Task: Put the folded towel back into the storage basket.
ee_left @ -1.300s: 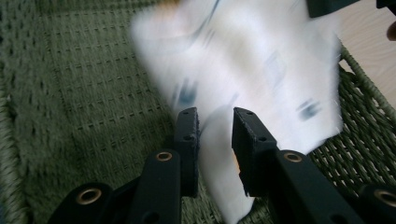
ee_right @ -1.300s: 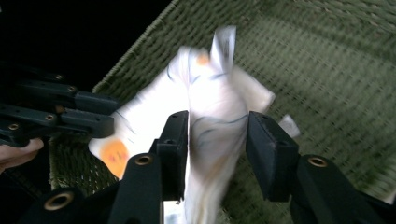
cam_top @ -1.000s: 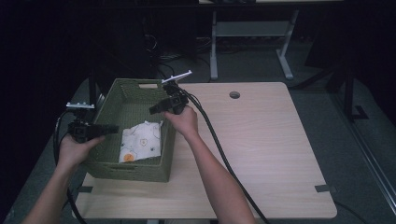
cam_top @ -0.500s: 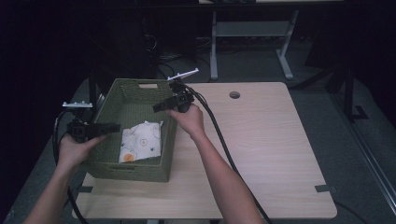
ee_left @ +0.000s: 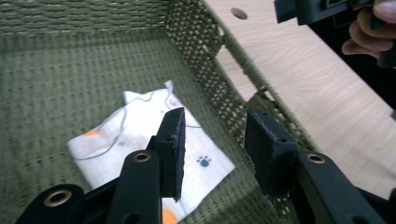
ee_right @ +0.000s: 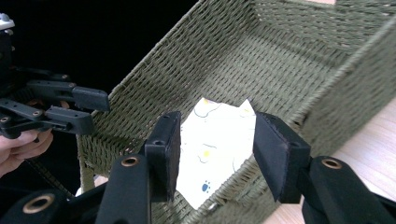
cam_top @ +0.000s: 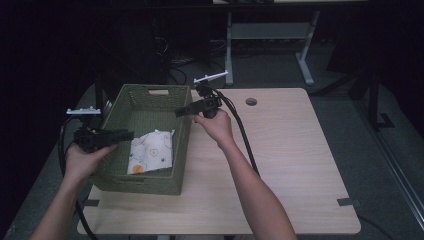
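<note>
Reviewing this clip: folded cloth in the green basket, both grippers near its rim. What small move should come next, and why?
Probably drawing both grippers back from the basket. The folded cloth lies flat on the basket floor, touched by neither gripper. The left gripper and right gripper have just been opening, and their jaws stand apart with nothing between them, so the placing looks done.

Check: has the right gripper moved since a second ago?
Yes. In the high view the right gripper has drawn back right, from over the green woven basket to its right rim, towards the round table hole; its empty jaws have been opening.
</note>
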